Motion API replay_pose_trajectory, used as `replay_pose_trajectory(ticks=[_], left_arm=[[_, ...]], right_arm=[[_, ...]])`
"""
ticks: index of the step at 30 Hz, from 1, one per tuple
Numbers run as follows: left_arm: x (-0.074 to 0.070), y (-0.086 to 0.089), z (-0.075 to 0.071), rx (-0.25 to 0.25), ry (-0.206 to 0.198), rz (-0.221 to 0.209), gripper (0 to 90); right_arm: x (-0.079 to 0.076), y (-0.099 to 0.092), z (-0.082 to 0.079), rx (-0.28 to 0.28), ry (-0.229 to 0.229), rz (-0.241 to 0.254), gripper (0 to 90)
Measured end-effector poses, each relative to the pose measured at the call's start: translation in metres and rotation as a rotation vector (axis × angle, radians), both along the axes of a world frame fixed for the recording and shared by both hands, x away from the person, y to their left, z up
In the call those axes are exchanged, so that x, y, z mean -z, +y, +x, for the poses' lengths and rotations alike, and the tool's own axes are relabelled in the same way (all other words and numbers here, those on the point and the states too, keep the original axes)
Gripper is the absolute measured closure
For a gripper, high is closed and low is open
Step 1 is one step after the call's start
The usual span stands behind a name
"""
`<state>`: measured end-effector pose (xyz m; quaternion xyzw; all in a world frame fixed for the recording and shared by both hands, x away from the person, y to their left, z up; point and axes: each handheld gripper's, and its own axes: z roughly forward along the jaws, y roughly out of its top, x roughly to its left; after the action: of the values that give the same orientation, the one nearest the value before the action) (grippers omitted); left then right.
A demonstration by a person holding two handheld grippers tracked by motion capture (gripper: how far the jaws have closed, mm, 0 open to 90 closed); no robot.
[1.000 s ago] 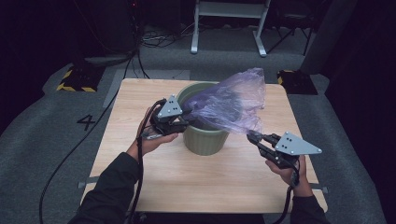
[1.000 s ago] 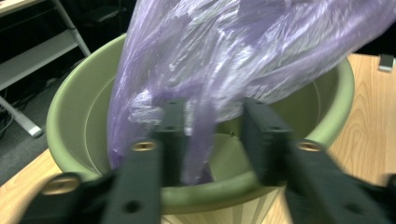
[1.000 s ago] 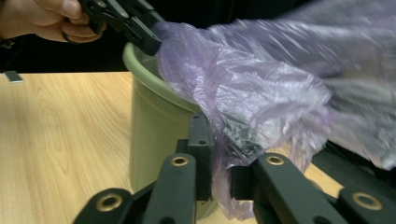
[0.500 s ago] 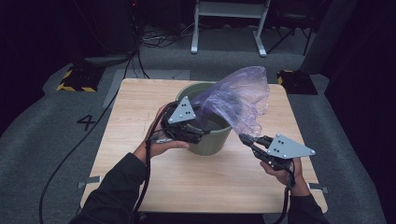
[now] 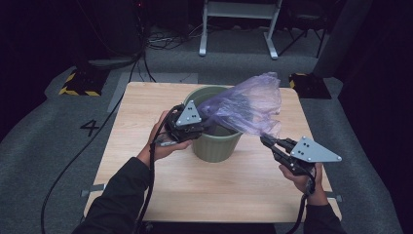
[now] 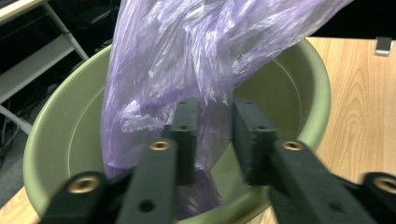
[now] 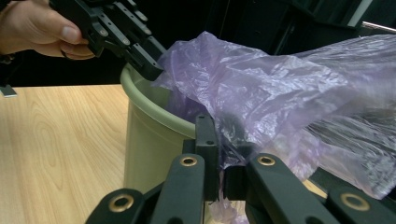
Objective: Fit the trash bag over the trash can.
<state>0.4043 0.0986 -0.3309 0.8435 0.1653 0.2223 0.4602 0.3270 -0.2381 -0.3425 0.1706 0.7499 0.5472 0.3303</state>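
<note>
Right gripper view: purple bag [image 7: 280,93] pinched by right gripper [image 7: 219,182].

Left hand-held gripper [image 5: 203,127] jaws just closing around purple bag [image 5: 246,105] over bin [image 5: 216,144].

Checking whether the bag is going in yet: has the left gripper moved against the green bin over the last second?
Yes. The left gripper shifted from the green bin's left side onto its near-left rim.

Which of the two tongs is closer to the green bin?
Left. The left tongs sit over the green bin at its rim; the right tongs are off to its side, apart.
</note>
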Motion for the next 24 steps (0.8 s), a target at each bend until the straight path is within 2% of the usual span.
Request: replay_pose_trajectory(ticks=[2,4,7,11,14,16,18,24], left_arm=[[-0.001,0.003,0.0,-0.005,0.005,-0.026,56.6],[-0.003,0.005,-0.001,-0.004,0.016,-0.049,41.9],[-0.005,0.011,-0.004,0.011,0.032,-0.085,28.6],[-0.007,0.022,-0.011,0.011,0.027,-0.13,17.4],[-0.01,0.029,-0.016,-0.003,0.005,-0.14,15.7],[-0.012,0.027,-0.02,-0.005,-0.017,-0.123,15.7],[-0.015,0.019,-0.023,0.014,-0.037,-0.1,15.7],[-0.026,-0.011,-0.025,0.069,-0.079,-0.087,15.8]], right_arm=[[-0.001,0.003,-0.001,-0.009,-0.004,-0.008,88.0],[-0.002,0.006,-0.002,-0.019,-0.009,-0.018,88.0],[-0.003,0.01,-0.004,-0.032,-0.015,-0.032,88.2],[-0.004,0.01,-0.005,-0.039,-0.02,-0.037,88.5],[-0.005,0.01,-0.006,-0.042,-0.019,-0.041,88.7],[-0.005,0.01,-0.007,-0.048,-0.019,-0.045,88.7],[-0.006,0.013,-0.008,-0.054,-0.021,-0.052,88.8],[-0.009,0.019,-0.009,-0.068,-0.031,-0.068,88.7]])
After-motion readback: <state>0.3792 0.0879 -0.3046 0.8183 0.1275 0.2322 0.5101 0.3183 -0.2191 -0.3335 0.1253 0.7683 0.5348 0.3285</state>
